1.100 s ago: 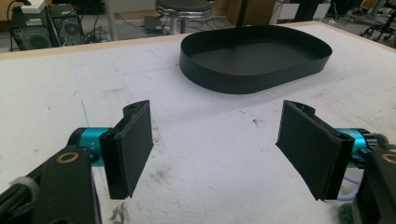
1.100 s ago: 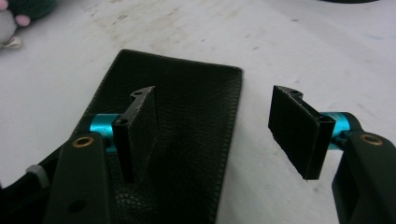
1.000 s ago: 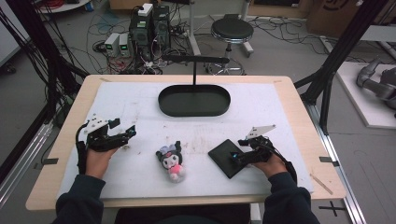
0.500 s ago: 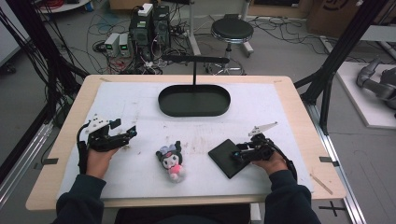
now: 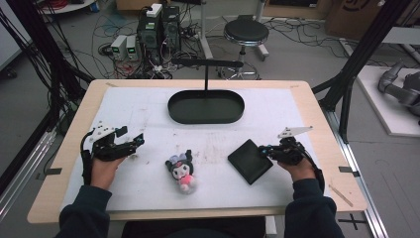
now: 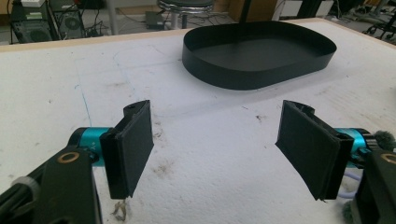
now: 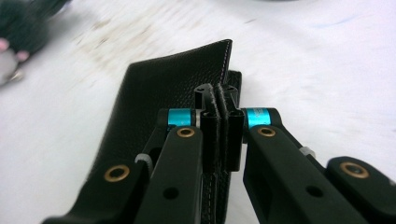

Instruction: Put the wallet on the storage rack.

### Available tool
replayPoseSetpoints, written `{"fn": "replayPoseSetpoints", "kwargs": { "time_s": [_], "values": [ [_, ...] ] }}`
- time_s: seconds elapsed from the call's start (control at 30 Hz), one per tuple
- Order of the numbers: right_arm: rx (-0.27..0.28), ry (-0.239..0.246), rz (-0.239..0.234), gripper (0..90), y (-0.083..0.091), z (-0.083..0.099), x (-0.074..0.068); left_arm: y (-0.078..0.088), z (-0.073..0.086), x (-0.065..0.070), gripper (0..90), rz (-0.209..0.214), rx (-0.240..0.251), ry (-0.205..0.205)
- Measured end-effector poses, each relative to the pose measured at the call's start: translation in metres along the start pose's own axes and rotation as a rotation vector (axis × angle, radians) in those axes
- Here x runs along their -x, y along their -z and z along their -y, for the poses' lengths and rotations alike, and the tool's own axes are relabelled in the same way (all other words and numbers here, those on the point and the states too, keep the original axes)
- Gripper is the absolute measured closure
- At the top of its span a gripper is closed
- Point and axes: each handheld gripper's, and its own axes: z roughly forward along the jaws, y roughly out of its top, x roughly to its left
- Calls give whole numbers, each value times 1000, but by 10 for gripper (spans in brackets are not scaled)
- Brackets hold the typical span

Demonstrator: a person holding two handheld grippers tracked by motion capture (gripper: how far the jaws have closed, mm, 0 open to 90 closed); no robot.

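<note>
Over on the right side of the white table cover (image 5: 148, 114), the right gripper (image 5: 264, 148) has its jaws pinched tight on the near edge of the black leather wallet (image 5: 249, 161), lifting that flap a little. The left gripper (image 5: 137, 141) rests on the table at the left, jaws spread wide with nothing between them. A small plush doll (image 5: 181, 171) lies between the two hands, and the black oval tray (image 5: 206, 106) sits farther back.
</note>
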Motion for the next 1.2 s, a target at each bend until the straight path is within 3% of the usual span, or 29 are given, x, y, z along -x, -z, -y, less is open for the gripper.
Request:
{"fn": "replayPoseSetpoints", "kwargs": {
  "time_s": [0.03,0.07,0.13,0.17,0.2,0.23,0.3,0.33,0.4,0.47,0.5,0.7,1.0,1.2],
  "values": [
    [9,-3,17,894,4,0,2,0,0,0,266,0,0,0],
    [40,-9,75,895,14,0,6,0,0,0,266,-1,-2,0],
    [64,-6,126,895,22,-1,7,0,0,0,266,-1,-3,-4],
    [64,-6,126,895,22,-1,7,0,0,0,266,-1,-3,-4],
    [80,-8,147,896,26,-2,8,0,0,0,266,1,-5,-7],
    [116,0,197,897,34,-5,7,0,0,0,266,-1,-6,-7],
    [127,1,215,897,36,-6,6,-1,0,1,266,1,-5,-5],
    [142,29,267,897,40,-9,2,-1,0,1,266,0,-5,-8],
    [143,64,284,898,40,-12,-3,0,0,0,266,-3,-6,-8],
    [143,77,272,898,39,-13,-6,-1,0,0,266,-2,-5,-6],
    [134,105,233,898,33,-17,-12,0,0,0,266,-1,-6,-6],
    [126,142,191,897,17,-25,-21,0,0,1,266,-3,-7,-6],
    [135,160,224,859,11,-26,-25,-1,0,1,266,-4,-10,-6],
    [133,180,195,767,3,-24,-26,0,0,1,266,-5,-9,-4]
  ]
}}
